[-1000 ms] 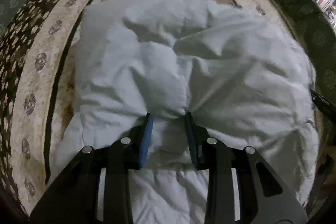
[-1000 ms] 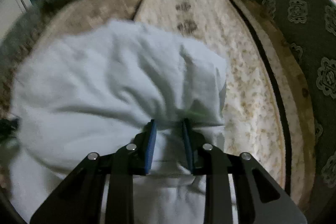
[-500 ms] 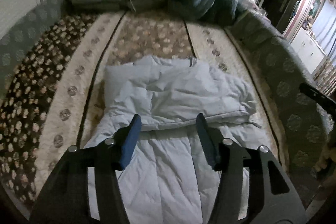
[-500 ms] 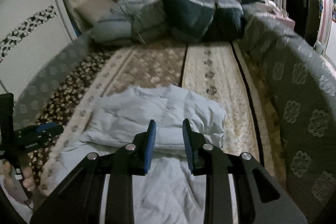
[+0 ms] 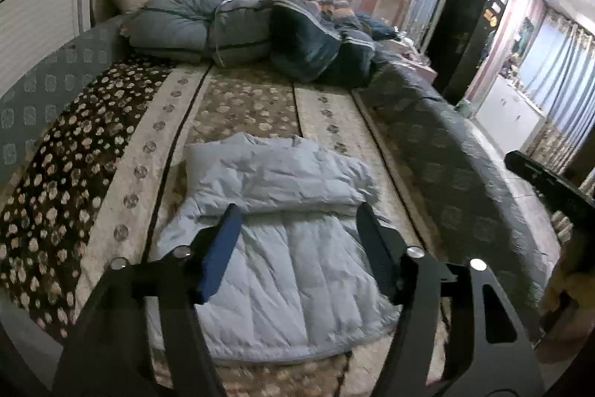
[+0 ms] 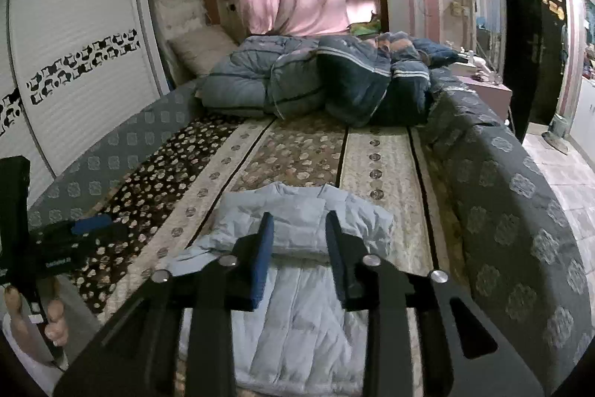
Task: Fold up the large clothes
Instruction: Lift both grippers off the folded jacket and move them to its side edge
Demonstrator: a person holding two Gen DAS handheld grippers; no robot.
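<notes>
The left hand-held gripper (image 5: 295, 229) hangs empty, jaws opening wide; the right hand-held gripper (image 6: 299, 240), narrower, is opening too, also empty. The jacket (image 5: 282, 259) lies part-folded at the bed's (image 5: 238, 99) near edge. I'd square that fold before gripping both near corners evenly.
</notes>
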